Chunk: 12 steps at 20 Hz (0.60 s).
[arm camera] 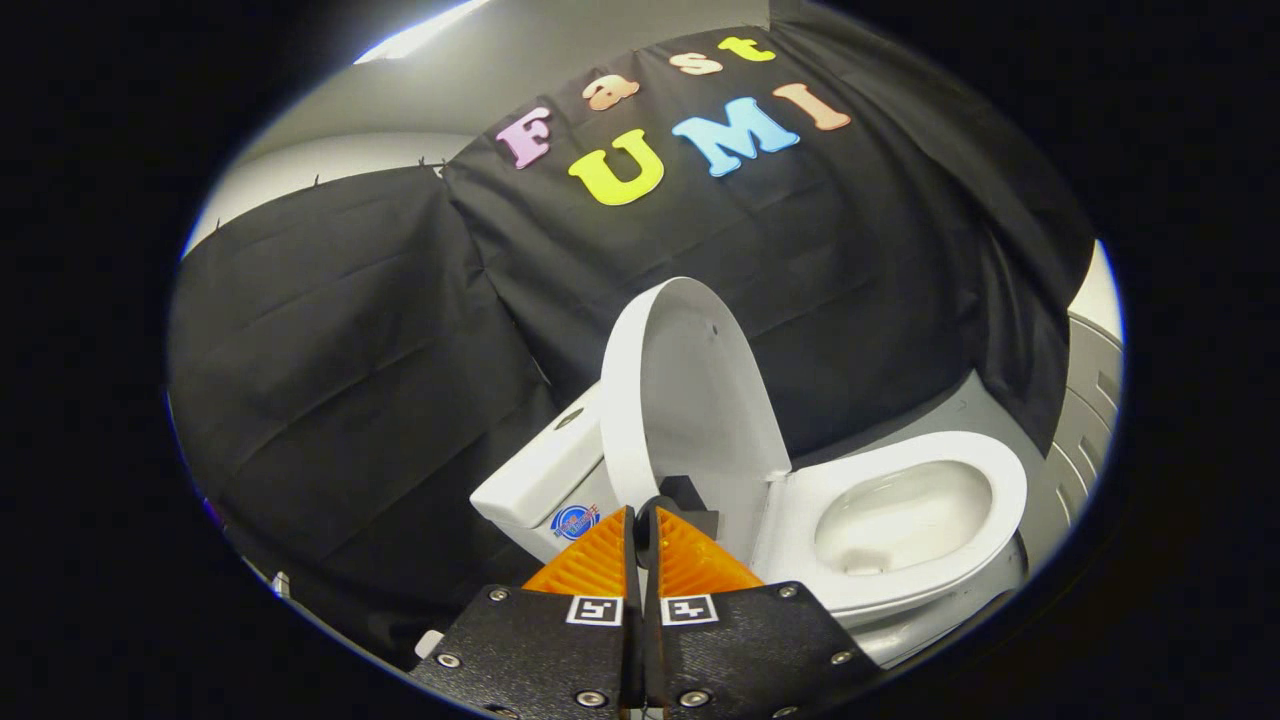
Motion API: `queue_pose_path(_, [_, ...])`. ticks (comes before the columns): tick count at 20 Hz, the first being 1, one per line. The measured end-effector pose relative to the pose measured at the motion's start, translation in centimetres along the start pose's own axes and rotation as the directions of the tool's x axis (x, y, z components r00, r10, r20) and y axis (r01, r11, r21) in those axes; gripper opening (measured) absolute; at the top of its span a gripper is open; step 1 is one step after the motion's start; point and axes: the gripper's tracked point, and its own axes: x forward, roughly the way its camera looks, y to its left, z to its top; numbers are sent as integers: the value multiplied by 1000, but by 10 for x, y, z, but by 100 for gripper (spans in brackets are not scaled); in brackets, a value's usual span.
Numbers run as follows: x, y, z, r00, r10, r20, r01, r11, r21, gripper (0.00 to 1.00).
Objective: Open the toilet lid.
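Observation:
A white toilet stands ahead of me against the black cloth wall. Its lid (700, 400) is raised almost upright and leans back toward the tank (540, 470). The seat (1005, 495) lies flat around the bowl (900, 520), which is uncovered. My gripper (641, 515) sits at the lower edge of the lid. Its two fingers are pressed close together, and the lid's thin rim runs down between them. The part of the rim inside the fingers is hidden.
Black cloth (350, 380) hangs behind and to the left of the toilet. A grey panelled wall (1090, 400) rises beyond the bowl on the right. The tank carries a round flush button (570, 417) on top.

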Motion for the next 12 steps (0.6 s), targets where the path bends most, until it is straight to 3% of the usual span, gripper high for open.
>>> queue_pose_path(12, [36,45,-20,997,65,-28,-68,991,-112,0])
